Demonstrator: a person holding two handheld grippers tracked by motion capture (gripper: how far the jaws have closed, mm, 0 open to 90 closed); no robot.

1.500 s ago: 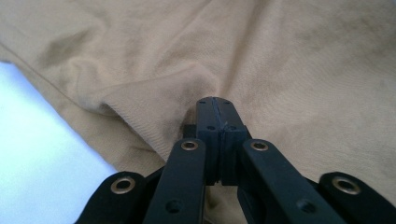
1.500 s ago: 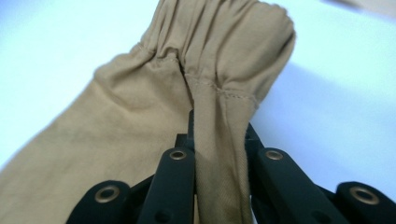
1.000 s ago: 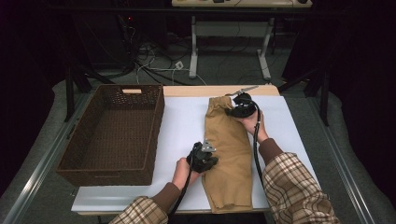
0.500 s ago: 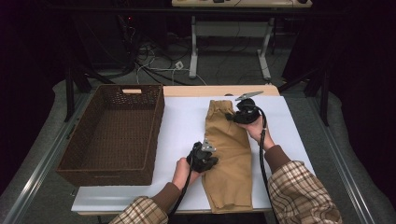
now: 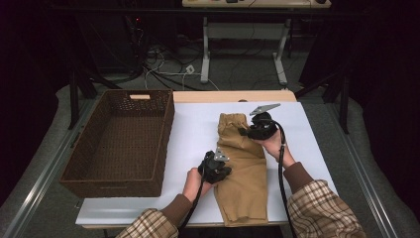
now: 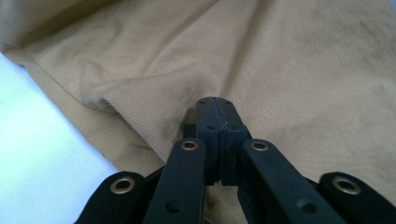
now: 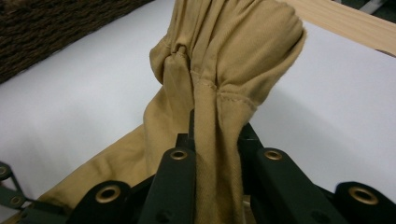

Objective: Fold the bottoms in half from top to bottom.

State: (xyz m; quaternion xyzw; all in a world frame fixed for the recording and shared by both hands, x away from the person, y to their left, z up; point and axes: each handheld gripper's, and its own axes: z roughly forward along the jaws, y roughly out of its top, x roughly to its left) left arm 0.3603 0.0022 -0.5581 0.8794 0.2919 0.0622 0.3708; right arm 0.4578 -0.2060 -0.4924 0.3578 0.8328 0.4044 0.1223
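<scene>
A dark room, cables on the floor behind, and a white table (image 5: pixel 193 134) lit in the middle of it. The trousers (image 5: pixel 245 178) lie lengthwise on that table, just right of the basket (image 5: pixel 119 144), with a strip of bare white between them.

The left gripper (image 5: pixel 216 167) sits on the trousers' left edge, about midway along; its jaws are pressed together (image 6: pixel 217 123) on a small fold of cloth, likely pinning that side flat. The right gripper (image 5: pixel 251 130) is at the trousers' far end, its 2 jaws pinching a bunched length of fabric (image 7: pixel 219 154) and holding it up off the table, so the far end looks set to fold back toward the near hem.

Room to move: white table lies open left of the trousers up to the basket wall and right of them to the table edge. The near hem lies almost at the table's front edge.
</scene>
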